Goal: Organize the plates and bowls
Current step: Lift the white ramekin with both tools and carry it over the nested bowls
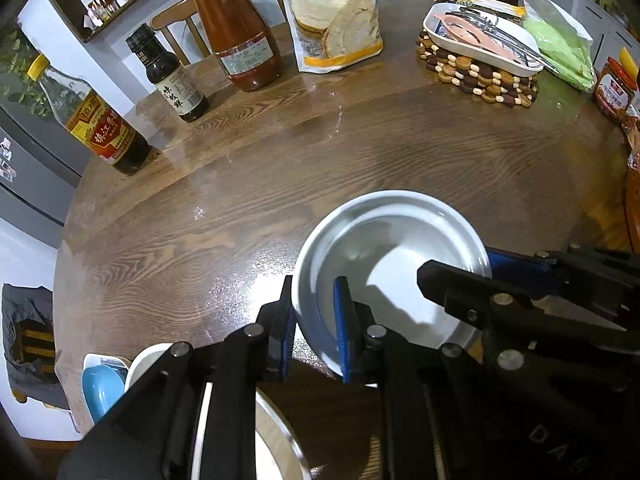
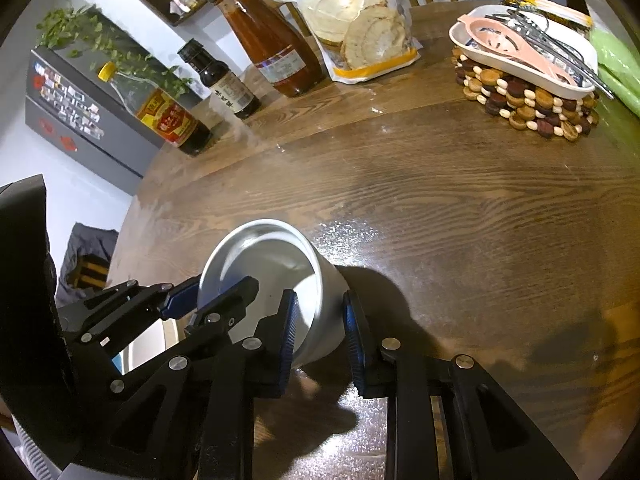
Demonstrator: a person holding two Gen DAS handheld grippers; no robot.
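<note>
A white bowl [image 1: 400, 248] sits tipped over the brown wooden table [image 1: 320, 160]. My left gripper [image 1: 314, 332] is shut on its near-left rim, one blue pad inside and one outside the wall. My right gripper [image 1: 460, 270] reaches in from the right and clamps the opposite rim. In the right wrist view the white bowl [image 2: 272, 256] leans with its mouth toward the far left. There my right gripper [image 2: 320, 328] pinches its near wall and my left gripper [image 2: 222, 286] holds the left rim.
At the near-left edge lie a blue dish [image 1: 100, 388], a white bowl [image 1: 144, 364] and a plate [image 1: 280, 440]. Along the back stand sauce bottles [image 1: 236, 32], a snack bag [image 1: 336, 20] and a beaded trivet [image 1: 476, 76] bearing a white utensil dish [image 1: 440, 28].
</note>
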